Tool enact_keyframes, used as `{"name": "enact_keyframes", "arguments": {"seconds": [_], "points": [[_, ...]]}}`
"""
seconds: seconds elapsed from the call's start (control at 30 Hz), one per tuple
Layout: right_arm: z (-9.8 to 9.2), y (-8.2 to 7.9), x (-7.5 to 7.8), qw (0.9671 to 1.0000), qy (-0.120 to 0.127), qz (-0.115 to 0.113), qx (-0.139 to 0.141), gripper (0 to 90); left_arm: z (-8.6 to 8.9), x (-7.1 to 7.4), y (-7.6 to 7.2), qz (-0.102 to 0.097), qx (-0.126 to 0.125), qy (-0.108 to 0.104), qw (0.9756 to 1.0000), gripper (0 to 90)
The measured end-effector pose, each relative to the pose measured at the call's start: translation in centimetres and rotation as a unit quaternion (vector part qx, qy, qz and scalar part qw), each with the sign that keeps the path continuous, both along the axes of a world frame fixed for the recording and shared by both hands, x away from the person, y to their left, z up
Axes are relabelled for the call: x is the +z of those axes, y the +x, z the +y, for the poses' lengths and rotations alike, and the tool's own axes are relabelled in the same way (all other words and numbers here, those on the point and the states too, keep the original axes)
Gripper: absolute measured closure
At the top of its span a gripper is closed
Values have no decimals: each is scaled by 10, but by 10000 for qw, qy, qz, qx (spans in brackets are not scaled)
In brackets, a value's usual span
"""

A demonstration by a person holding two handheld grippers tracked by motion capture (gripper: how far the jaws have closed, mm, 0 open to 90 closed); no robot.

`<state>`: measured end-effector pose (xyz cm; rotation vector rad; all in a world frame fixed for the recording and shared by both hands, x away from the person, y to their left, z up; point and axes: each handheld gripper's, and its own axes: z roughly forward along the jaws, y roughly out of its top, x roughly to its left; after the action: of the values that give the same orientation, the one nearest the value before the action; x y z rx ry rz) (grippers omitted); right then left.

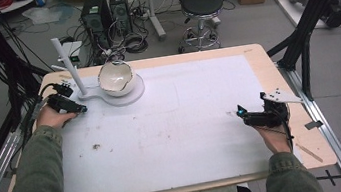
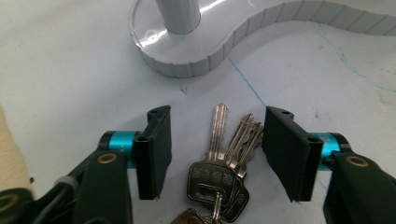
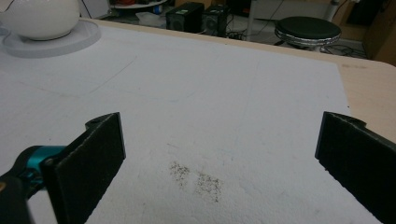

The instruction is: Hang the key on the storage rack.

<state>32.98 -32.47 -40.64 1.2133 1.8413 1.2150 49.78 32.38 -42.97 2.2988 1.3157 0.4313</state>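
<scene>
Shiny metal keys on matt white table.

Silver keys on a white mat, faint blue pen lines across it & a brownish speckled stain. Black gripper pads w/ teal collars. White stand carries a cream bowl. Table edge pale wood; sleeves olive green.

A lab or workshop: computer towers and tangled cables on the grey floor, a stool, black metal frames beside the table.
</scene>
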Motion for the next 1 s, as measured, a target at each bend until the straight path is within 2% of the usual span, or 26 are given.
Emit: {"name": "enact_keyframes", "arguments": {"seconds": [0.03, 0.1, 0.13, 0.27, 0.3, 0.33, 0.37, 0.57, 0.73, 0.83, 1.0], "points": [[0, 0, 0, 10000, 0, 0, 0, 4, 1, 0, 0, 29, -18, -65, 10000, 435], [0, 0, 0, 10000, 0, -1, -1, 4, 2, 0, 0, 70, -75, -170, 9998, 521], [0, 0, 0, 10000, 0, -1, 1, 4, 2, 0, -1, 95, -130, -218, 9996, 521], [0, 0, 0, 10000, 12, 23, 16, 5, 1, 1, -2, 96, -345, -296, 9989, 684], [0, 1, -1, 9999, -8, 69, 80, 5, 1, 1, -1, 121, -359, -341, 9987, 778], [0, 1, -1, 9999, -8, 69, 80, 5, 1, 1, -1, 117, -362, -331, 9987, 778], [1, 1, -1, 9999, -25, 113, 104, 5, 1, 1, -1, 108, -375, -312, 9988, 818], [6, 4, -5, 9990, -162, 288, 316, 12, -1, 1, -3, 48, -439, -222, 9988, 826], [4, 4, -3, 9993, -144, 203, 274, 11, -3, 2, -5, 13, -418, -152, 9990, 827], [3, 3, -3, 9995, -110, 190, 239, 11, -5, 3, -6, -16, -440, -179, 9989, 827], [2, 3, -2, 9996, -49, 142, 229, 11, -8, 12, -11, -185, -517, -88, 9985, 826]]}}
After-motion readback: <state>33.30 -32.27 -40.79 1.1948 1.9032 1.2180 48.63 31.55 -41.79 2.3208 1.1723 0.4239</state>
